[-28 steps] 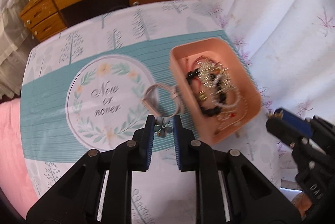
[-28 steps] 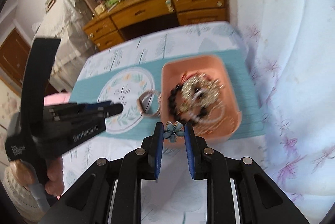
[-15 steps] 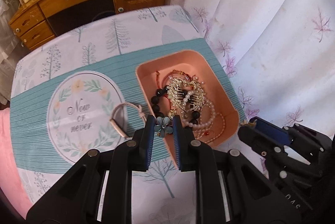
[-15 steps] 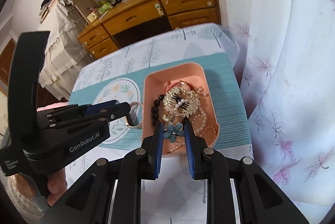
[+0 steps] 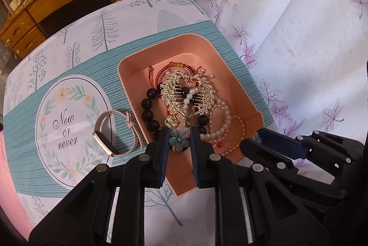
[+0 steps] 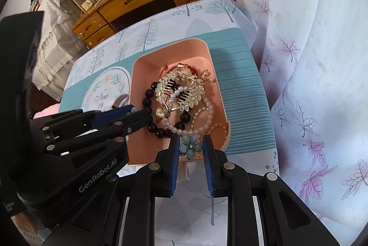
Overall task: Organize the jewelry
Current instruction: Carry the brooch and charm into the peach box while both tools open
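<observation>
Blue flower clips sit pinched in both grippers, left (image 5: 179, 141) and right (image 6: 191, 147), over the near end of the pink tray (image 5: 232, 76), apparently ready for dropping among its jewelry (image 5: 186, 94).

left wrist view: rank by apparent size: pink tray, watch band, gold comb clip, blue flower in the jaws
1. pink tray
2. gold comb clip and watch band: look alike, not ranked
3. blue flower, though nearest the camera, pinched in the left gripper

Tray (image 5: 234, 76) near corner hidden behind fingers (image 5: 161, 154).
</observation>
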